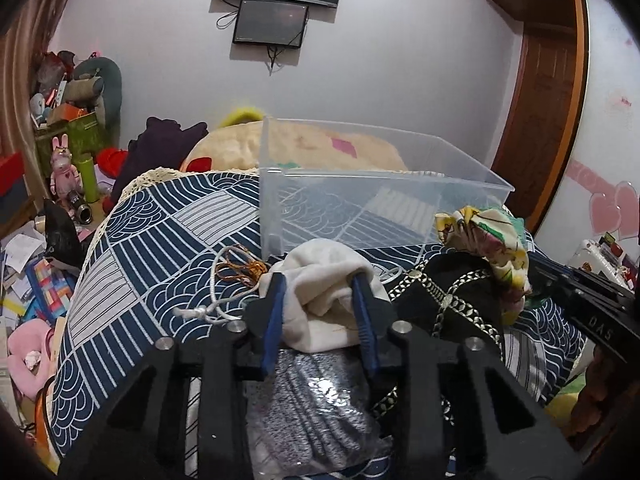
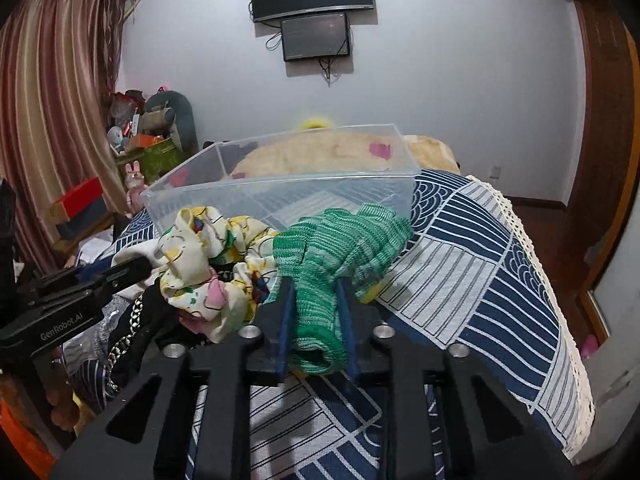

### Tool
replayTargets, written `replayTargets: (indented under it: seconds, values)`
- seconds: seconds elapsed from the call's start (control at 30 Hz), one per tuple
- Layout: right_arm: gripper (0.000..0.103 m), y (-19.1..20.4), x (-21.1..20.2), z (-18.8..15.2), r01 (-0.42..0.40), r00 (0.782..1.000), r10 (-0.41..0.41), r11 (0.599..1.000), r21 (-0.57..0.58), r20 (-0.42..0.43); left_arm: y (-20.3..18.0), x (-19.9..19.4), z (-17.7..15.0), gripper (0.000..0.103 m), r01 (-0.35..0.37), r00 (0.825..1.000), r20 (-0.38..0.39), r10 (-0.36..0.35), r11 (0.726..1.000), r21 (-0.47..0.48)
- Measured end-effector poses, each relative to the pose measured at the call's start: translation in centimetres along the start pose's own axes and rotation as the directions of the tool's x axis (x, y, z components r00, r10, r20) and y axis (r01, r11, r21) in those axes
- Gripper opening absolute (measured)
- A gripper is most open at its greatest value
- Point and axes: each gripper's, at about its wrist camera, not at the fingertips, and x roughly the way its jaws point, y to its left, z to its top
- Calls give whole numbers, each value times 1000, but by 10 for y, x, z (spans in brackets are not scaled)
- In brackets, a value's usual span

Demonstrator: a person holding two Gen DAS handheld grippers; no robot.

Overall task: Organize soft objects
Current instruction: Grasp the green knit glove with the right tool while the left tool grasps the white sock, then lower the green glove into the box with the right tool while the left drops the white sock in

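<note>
Left wrist view: the left gripper (image 1: pixel 320 280) has its jaws closed on a cream cloth pouch (image 1: pixel 326 280), which lies between the blue pads on the patterned bedspread (image 1: pixel 132 264). The clear plastic bin (image 1: pixel 384 184) stands directly ahead of the jaws, just beyond the pouch, its long side running across the view.

Right wrist view: the right gripper (image 2: pixel 314 292) has its jaws narrow, pinching a green knitted cloth (image 2: pixel 340 248) whose long axis runs away toward the bin (image 2: pixel 280 192). A floral cloth (image 2: pixel 208 256) lies beside it to the left. Judgement: both loads need lifting forward over the near rim.
</note>
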Motion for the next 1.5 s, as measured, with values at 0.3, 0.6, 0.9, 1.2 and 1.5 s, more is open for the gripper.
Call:
replayTargets:
  seconds: [0.3, 0.6, 0.9, 1.2, 1.5]
  values:
    - [10, -5, -14, 6, 14, 998, -16, 999, 30, 61, 4, -22, 9, 13, -11, 998, 54, 12, 1000, -19]
    - [9, -7, -34, 22, 8, 992, -12, 999, 34, 129, -5, -50, 34, 13, 20, 990, 136, -19, 1000, 1]
    - [9, -6, -50, 45, 18, 979, -17, 1000, -1, 204, -9, -64, 69, 13, 66, 977, 200, -69, 998, 21]
    - [9, 11, -38, 78, 51, 966, -27, 995, -87, 256, -15, -58, 105, 13, 47, 968, 244, -58, 998, 48]
    - [9, 19, -5, 91, 54, 973, -26, 992, -116, 231, -6, -15, 121, 13, 26, 985, 171, -28, 1000, 17]
